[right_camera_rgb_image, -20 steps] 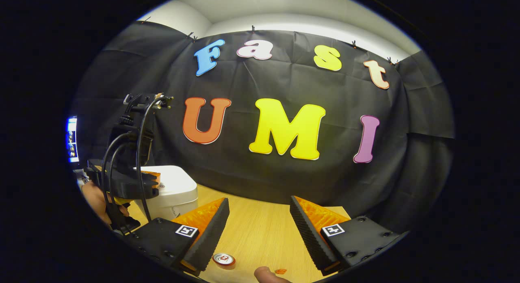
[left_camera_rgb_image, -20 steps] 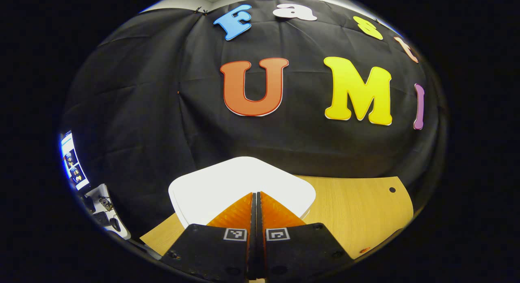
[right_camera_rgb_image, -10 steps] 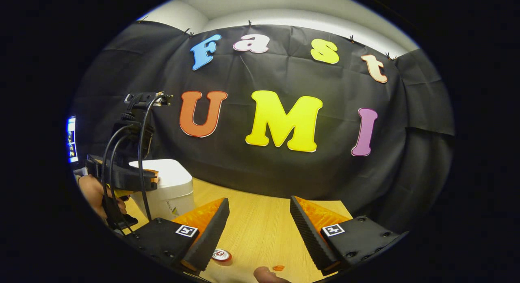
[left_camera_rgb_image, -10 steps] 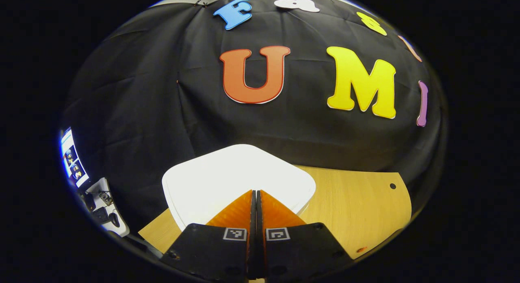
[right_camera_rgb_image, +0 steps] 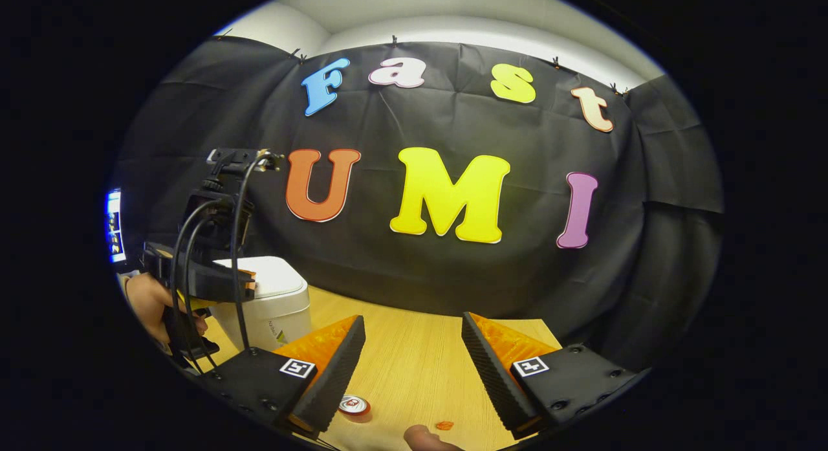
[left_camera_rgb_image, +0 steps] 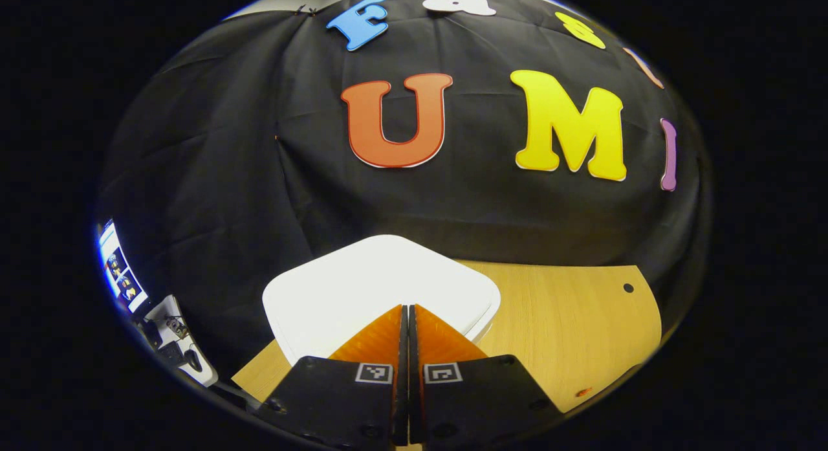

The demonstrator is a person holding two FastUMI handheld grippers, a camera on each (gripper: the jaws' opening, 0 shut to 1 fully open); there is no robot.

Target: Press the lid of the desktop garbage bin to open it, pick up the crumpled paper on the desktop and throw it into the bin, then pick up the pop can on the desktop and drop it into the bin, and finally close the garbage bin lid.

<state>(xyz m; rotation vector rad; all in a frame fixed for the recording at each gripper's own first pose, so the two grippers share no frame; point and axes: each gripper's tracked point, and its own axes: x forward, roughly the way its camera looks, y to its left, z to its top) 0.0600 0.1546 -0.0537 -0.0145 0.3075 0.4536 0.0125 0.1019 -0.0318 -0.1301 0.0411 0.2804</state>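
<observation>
The white bin (left_camera_rgb_image: 381, 289) sits on the table (left_camera_rgb_image: 569, 334) with its lid (left_camera_rgb_image: 362, 276) down, so its contents are hidden. The left tool (left_camera_rgb_image: 409, 312) has its fingers pressed together with nothing between them, tips over the lid's near edge; whether they touch it is unclear. The right gripper view adds the bin's side (right_camera_rgb_image: 272, 308) ahead-left, and the can (right_camera_rgb_image: 354, 406) just below the right tool (right_camera_rgb_image: 413, 325), which is spread wide and holds nothing.
</observation>
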